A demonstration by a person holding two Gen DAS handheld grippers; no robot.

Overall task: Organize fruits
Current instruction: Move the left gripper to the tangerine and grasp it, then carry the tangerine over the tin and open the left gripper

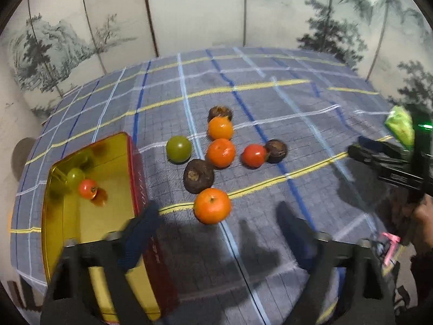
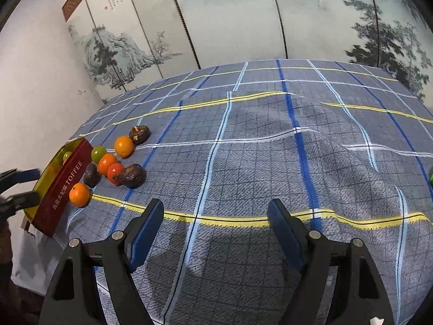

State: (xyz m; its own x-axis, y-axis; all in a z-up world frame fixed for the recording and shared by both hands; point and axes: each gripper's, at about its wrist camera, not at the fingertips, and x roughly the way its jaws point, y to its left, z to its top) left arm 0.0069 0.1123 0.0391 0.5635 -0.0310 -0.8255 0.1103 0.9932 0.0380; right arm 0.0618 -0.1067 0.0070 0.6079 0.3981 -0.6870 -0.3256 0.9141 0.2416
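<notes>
A red toffee tin (image 1: 136, 173) with a gold inside stands at the table's left; it holds a red tomato (image 1: 87, 188) and a green fruit (image 1: 74, 176). Right of it on the cloth lie three oranges (image 1: 212, 209), a green fruit (image 1: 178, 149), a red tomato (image 1: 253, 156) and three dark brown fruits (image 1: 198, 175). The same cluster (image 2: 113, 170) and tin (image 2: 65, 187) show at the left of the right wrist view. My left gripper (image 1: 217, 222) is open and empty, just short of the nearest orange. My right gripper (image 2: 215, 216) is open and empty over bare cloth.
The table has a blue checked cloth (image 2: 270, 149), wrinkled on the right. A painted folding screen (image 2: 243, 13) stands behind it. The right gripper's body, with a green item behind it (image 1: 400, 127), is at the right edge of the left wrist view.
</notes>
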